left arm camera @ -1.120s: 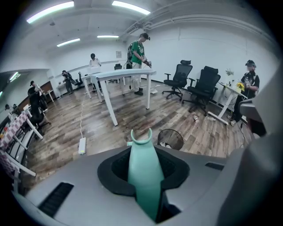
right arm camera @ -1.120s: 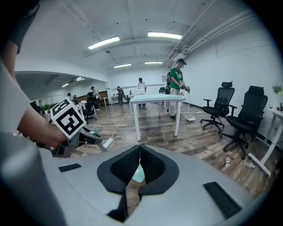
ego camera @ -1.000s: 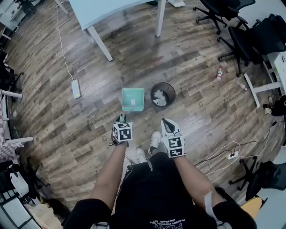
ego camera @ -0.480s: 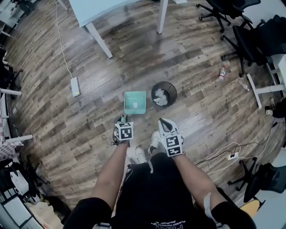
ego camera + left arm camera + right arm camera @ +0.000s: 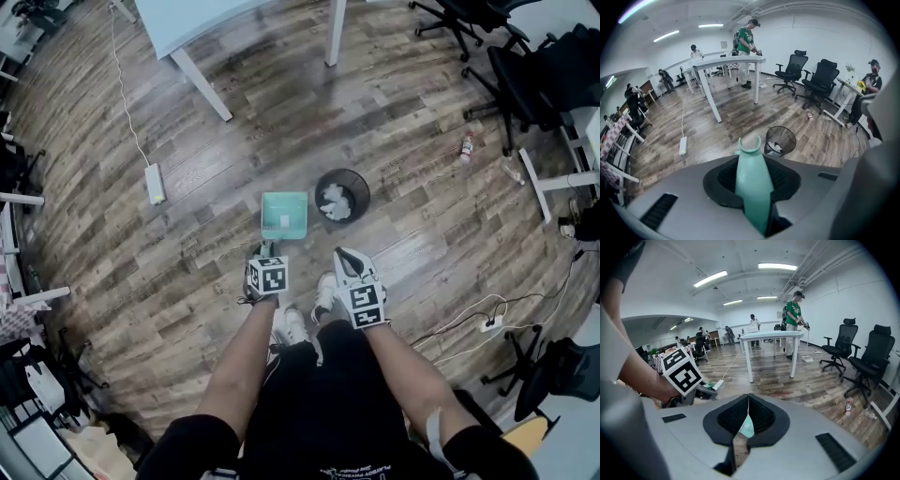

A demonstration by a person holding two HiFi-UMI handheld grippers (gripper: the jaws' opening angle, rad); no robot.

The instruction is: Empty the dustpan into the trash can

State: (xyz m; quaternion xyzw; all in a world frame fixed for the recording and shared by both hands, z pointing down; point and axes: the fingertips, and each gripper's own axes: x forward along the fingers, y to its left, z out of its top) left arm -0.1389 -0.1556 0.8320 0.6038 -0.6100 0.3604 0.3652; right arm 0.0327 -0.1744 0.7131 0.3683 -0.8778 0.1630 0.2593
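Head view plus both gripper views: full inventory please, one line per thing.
dustpan: 1, teal, ahead of left gripper, left of trash can
trash can: 1, black mesh, on floor, white paper inside
power strips: 2, white, on floor, one far left, one lower right
table: 1, white, top of head view
office chairs: 2, black, upper right
bottle: 1, on floor near chairs
bystanders: several, background, one in green by table
shoes: 2, white, below the grippers
left gripper: 1, shut on dustpan handle
right gripper: 1, shut, empty, right of left gripper
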